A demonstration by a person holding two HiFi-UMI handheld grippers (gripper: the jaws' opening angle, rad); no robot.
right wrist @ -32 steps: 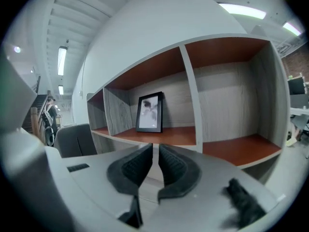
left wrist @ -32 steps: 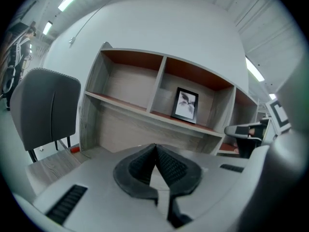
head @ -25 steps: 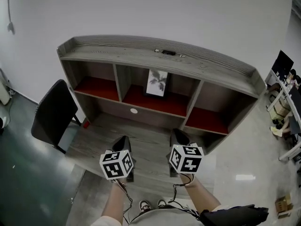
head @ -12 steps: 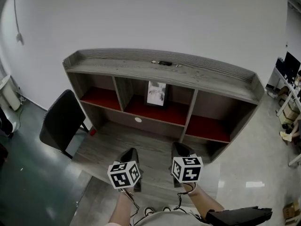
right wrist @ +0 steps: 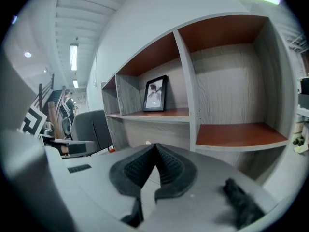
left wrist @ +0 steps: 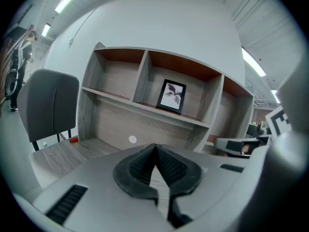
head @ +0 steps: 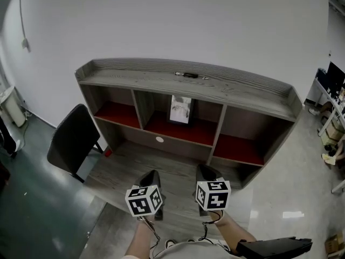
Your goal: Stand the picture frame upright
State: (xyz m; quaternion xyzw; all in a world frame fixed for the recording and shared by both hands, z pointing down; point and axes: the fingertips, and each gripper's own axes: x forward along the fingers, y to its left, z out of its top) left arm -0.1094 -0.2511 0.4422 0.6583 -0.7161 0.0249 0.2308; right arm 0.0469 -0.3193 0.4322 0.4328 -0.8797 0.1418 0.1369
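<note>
Showing what, largest first?
— Grey desk hutch [head: 242,90] against the wall; dark chair [head: 73,139] at its left; my left gripper [head: 152,174] and right gripper [head: 204,169] over the desktop, each with jaws closed tip to tip on nothing.
— And the picture frame [head: 180,110]?
— Upright in the hutch's middle compartment, on the red shelf, well apart from both grippers.
</note>
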